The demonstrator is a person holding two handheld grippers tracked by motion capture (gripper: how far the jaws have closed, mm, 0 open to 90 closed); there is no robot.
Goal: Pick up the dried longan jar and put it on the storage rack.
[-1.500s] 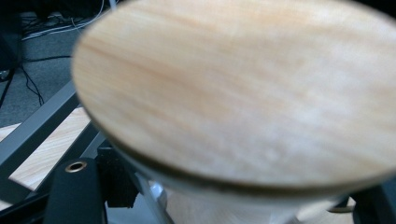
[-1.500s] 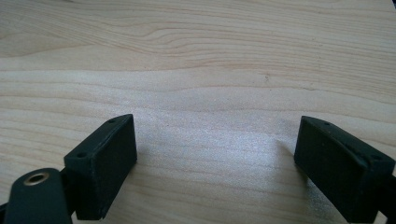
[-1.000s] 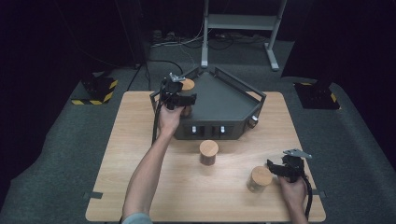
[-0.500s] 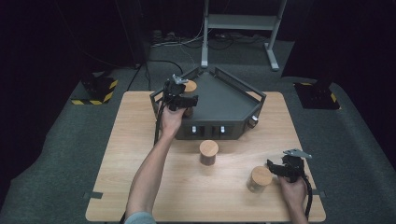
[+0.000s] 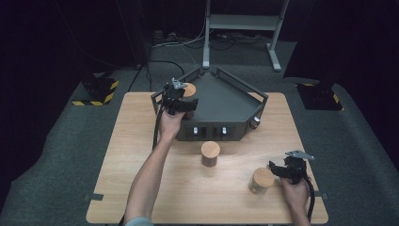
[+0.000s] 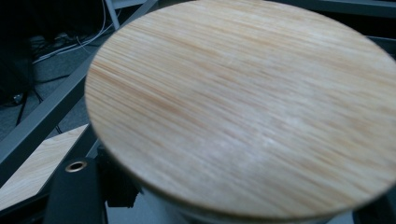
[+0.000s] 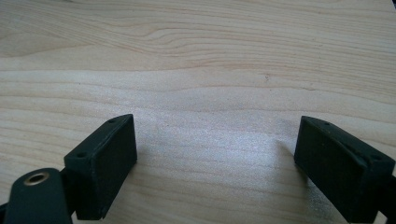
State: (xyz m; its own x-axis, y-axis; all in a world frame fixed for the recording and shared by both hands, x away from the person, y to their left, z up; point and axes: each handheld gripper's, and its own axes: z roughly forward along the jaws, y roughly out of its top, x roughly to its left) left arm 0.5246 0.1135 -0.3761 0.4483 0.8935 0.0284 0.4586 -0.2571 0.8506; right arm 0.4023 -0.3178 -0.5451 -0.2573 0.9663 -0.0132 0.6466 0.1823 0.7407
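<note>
Gripped by the closed left gripper [image 5: 181,96] over the tray [image 5: 226,101], a lidded jar [image 5: 189,90] could be knocked against the rim; the right gripper [image 5: 287,170] is held open, empty.

No readable text, labels, brands or numbers anywhere. Closest to a sign: yellow-black hazard stripes on the floor base [image 5: 96,92] left of the table [image 5: 141,188], no wording on them
</note>
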